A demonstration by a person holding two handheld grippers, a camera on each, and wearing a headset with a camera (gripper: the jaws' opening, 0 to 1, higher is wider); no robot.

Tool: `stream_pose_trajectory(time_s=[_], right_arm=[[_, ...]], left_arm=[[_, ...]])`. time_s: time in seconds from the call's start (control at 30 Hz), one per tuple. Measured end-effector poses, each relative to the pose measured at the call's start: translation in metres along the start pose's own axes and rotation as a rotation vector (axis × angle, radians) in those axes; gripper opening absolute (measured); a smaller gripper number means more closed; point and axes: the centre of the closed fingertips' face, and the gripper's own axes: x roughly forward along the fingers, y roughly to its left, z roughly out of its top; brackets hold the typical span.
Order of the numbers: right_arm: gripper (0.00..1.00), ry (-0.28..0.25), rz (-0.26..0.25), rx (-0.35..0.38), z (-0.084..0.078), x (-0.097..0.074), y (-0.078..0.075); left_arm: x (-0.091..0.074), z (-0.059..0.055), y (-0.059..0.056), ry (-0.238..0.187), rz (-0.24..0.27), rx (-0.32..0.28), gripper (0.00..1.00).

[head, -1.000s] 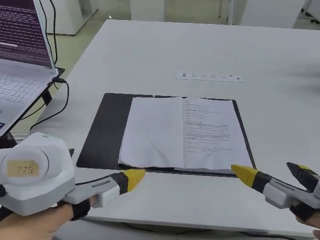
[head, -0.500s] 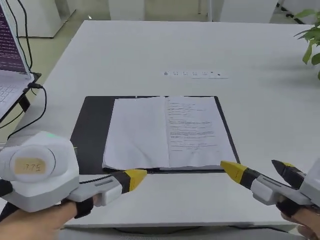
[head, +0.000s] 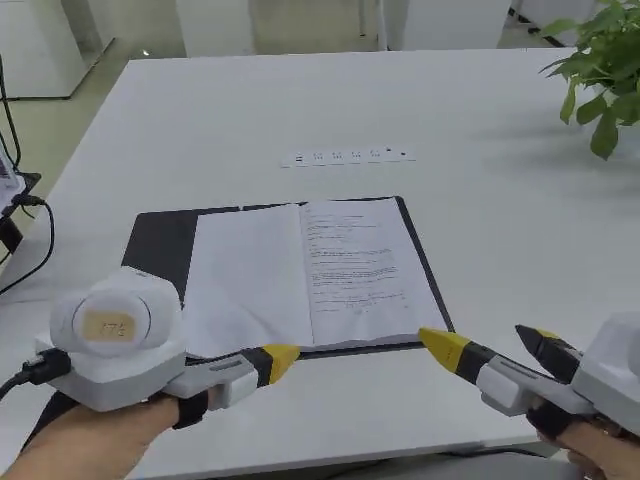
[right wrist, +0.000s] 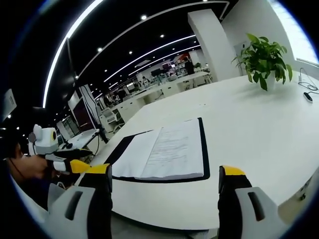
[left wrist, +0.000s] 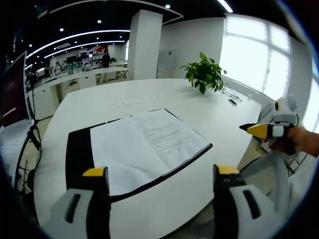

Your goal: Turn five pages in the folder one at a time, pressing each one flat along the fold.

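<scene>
A black folder (head: pixel 158 245) lies open on the white table, a blank page (head: pixel 250 280) on its left and a printed page (head: pixel 355 260) on its right. My left gripper (head: pixel 280 358) hovers in front of the folder's near left corner, open and empty. My right gripper (head: pixel 488 345) hangs off the near right corner, jaws wide apart, holding nothing. In the left gripper view the folder (left wrist: pixel 77 149) lies beyond the left gripper (left wrist: pixel 160 172), with the right gripper (left wrist: pixel 259 130) at the right. In the right gripper view the folder (right wrist: pixel 202 144) is ahead of the right gripper (right wrist: pixel 164 170).
A flat power strip (head: pixel 345 156) is set into the table (head: pixel 500 200) behind the folder. A potted plant (head: pixel 600 60) stands at the far right. A black cable (head: pixel 35 245) hangs off the table's left edge. The front edge runs just under both grippers.
The head camera has panned right, so the laptop has left the picture and the plant has come in. Both grippers stay open in front of the folder; the pages have not moved.
</scene>
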Motion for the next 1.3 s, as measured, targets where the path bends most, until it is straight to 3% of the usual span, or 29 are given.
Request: stream_pose_trajectory(time_s=[0.33, 0.5, 0.83, 1.03, 1.3], right_arm=[[0.86, -0.026, -0.010, 0.011, 0.002, -0.005, -0.002], [0.85, -0.037, -0.012, 0.019, 0.003, -0.007, -0.002], [0.83, -0.042, -0.002, 0.022, 0.004, -0.006, 0.001], [0.83, -0.032, 0.013, 0.016, 0.002, -0.005, 0.003], [0.82, -0.012, 0.033, 0.023, -0.001, -0.001, 0.002]], left_arm=[[0.054, 0.009, -0.029, 0.044, -0.098, 0.123, 0.80], [0.075, 0.007, -0.043, 0.071, -0.126, 0.151, 0.79], [0.123, 0.003, -0.066, 0.079, -0.154, 0.140, 0.73], [0.156, -0.008, -0.077, 0.103, -0.159, 0.109, 0.70], [0.189, -0.012, -0.084, 0.078, -0.117, 0.098, 0.68]])
